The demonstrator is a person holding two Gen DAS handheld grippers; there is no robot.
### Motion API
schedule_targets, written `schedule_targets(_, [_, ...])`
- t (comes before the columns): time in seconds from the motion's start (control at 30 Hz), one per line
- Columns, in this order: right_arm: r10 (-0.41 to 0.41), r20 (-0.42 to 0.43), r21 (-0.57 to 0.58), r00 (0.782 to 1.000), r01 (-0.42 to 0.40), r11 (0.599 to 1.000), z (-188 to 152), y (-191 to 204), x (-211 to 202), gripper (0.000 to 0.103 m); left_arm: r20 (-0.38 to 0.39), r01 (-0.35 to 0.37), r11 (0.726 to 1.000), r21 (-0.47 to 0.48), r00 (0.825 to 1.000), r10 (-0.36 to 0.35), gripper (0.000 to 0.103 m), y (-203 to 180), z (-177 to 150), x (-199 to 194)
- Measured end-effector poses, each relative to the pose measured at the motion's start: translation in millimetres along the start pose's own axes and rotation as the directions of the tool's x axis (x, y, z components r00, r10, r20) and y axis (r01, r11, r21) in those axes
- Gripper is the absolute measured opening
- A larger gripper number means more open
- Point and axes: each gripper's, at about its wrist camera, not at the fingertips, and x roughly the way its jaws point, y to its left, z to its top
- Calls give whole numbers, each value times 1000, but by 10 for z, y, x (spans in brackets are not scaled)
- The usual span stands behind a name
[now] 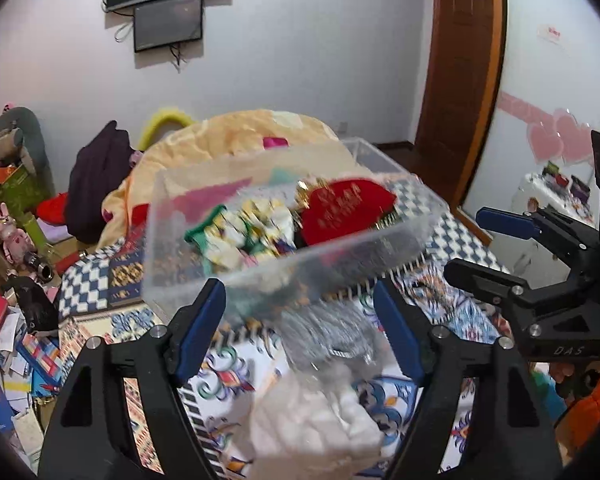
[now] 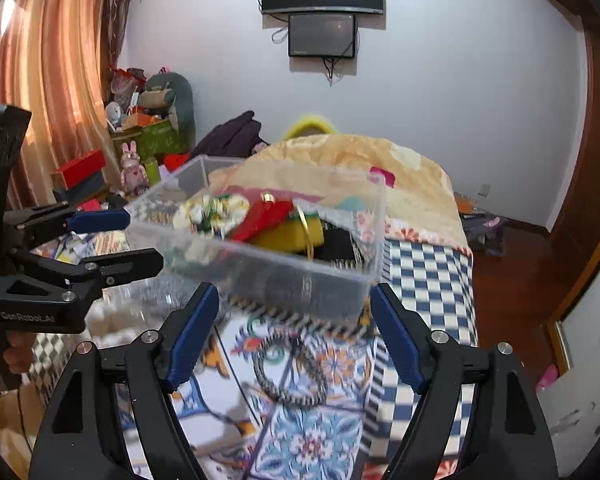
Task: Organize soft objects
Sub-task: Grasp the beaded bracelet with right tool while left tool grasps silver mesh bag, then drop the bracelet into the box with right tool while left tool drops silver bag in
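Note:
A clear plastic box (image 1: 384,248) stands on the patterned bed cover and holds a red cloth piece (image 1: 346,210) and a white-gold-green bundle (image 1: 252,228). The box also shows in the right wrist view (image 2: 260,268), with the red piece (image 2: 264,218) and a yellow item (image 2: 296,232) inside. My left gripper (image 1: 300,316) is open just before the box, above a white fluffy object in clear wrap (image 1: 312,412). My right gripper (image 2: 294,320) is open and empty before the box's near wall. A black beaded loop (image 2: 290,372) lies under it.
A folded peach quilt (image 1: 236,140) lies behind the box. Plush toys and boxes (image 2: 148,136) pile at the far left by the curtain. Books and papers (image 1: 16,352) litter the floor left of the bed. The bed's right edge (image 2: 470,300) drops to a wooden floor.

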Motion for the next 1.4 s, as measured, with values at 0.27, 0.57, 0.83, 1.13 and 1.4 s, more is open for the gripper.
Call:
schedule_targets(0.27, [45, -130, 70, 991, -36, 997, -322, -158, 255, 76, -74, 28, 1000, 1, 997, -28, 77, -87, -185, 156])
schedule_targets(0.57, [55, -189, 40, 981, -48, 998, -435, -65, 396, 51, -83, 37, 999, 12, 996, -36, 68, -145, -263, 249])
schedule_targets(0.83, [30, -160, 37, 987, -24, 999, -432, -49, 323, 18, -69, 60, 998, 5, 996, -59, 38, -96, -262, 185])
schedule_targets(1.13, [33, -81, 35, 996, -30, 999, -366, -23, 65, 13, -21, 52, 998, 27, 998, -52, 25, -64, -213, -23])
schedule_targets(1.4, [37, 14, 16, 999, -37, 999, -157, 8, -220, 13, 69, 35, 999, 29, 997, -37, 25, 11, -61, -415])
